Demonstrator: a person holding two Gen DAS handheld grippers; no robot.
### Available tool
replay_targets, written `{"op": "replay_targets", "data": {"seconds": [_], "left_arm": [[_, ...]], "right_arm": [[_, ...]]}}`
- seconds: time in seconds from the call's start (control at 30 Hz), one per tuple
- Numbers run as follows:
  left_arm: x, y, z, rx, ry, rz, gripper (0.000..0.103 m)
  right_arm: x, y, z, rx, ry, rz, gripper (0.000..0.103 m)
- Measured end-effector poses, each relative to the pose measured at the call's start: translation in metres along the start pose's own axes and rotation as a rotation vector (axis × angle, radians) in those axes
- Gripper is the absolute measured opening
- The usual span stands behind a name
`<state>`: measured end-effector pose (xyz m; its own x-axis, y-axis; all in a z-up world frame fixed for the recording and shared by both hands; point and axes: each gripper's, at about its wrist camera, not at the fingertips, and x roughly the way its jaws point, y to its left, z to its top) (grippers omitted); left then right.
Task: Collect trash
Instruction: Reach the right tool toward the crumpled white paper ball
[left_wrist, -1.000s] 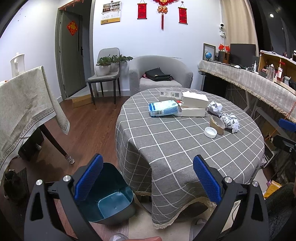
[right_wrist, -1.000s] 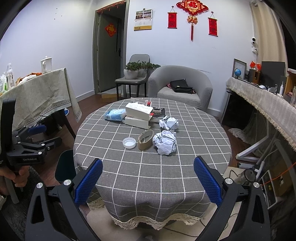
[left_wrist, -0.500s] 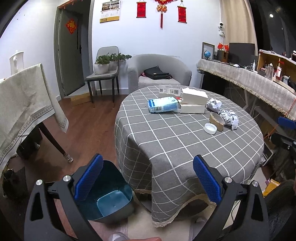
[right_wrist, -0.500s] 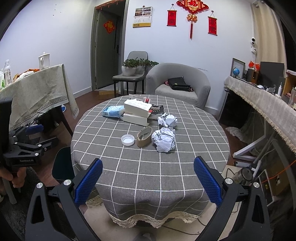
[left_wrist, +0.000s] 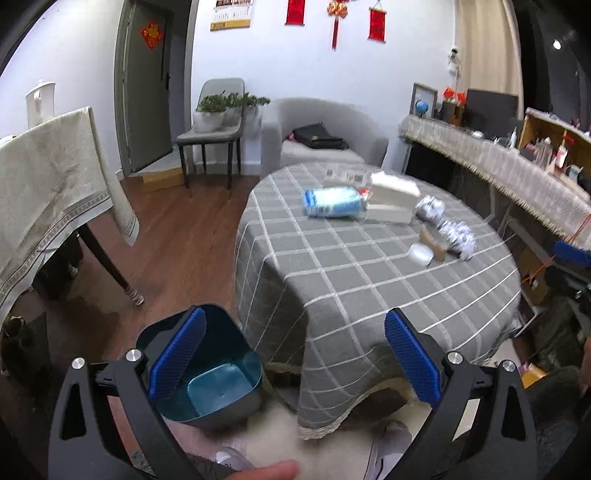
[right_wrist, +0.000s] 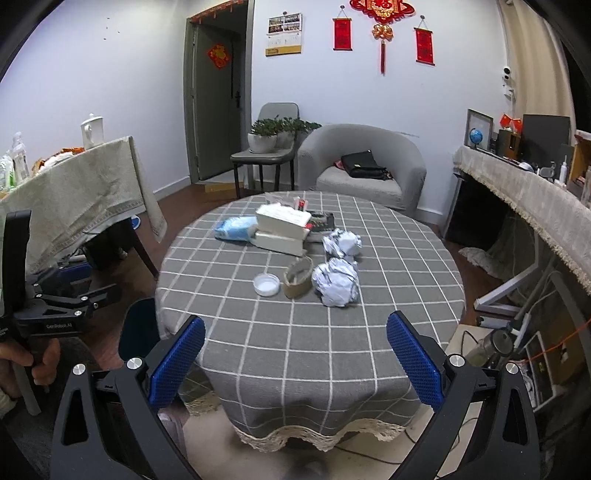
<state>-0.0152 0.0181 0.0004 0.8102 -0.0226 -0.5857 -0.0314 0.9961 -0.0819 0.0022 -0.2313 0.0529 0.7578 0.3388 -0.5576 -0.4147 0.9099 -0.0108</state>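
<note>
Only one piece of lettering could be read: "GenRobot.AI", in small white letters on the black body of the left gripper (right_wrist: 61, 314), at about nine o'clock in the right wrist view. The red door sign (right_wrist: 218, 56) at eleven o'clock and the red wall hangings (right_wrist: 382, 26) at twelve o'clock bore characters too small to read.
</note>
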Motion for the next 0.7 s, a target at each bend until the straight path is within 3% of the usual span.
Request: {"op": "replay_targets", "data": {"seconds": [0.23, 0.6, 0.7], "left_arm": [[-0.009, -0.014, 0.027, 0.039, -0.051, -0.073, 0.098], [0.028, -0.059, 0.058, 0.163, 0.015, -0.185, 0.096], [0.046, -0.069, 0.060, 0.193, 0.049, -0.202, 0.087]], "right_arm": [[0.004, -0.007, 0.006, 0.000, 0.016, 0.031, 0.099], [0.027, -0.040, 0.017, 0.063, 0.083, 0.100, 0.100], [0.033, -0.052, 0.016, 0.080, 0.102, 0.100, 0.100]]}}
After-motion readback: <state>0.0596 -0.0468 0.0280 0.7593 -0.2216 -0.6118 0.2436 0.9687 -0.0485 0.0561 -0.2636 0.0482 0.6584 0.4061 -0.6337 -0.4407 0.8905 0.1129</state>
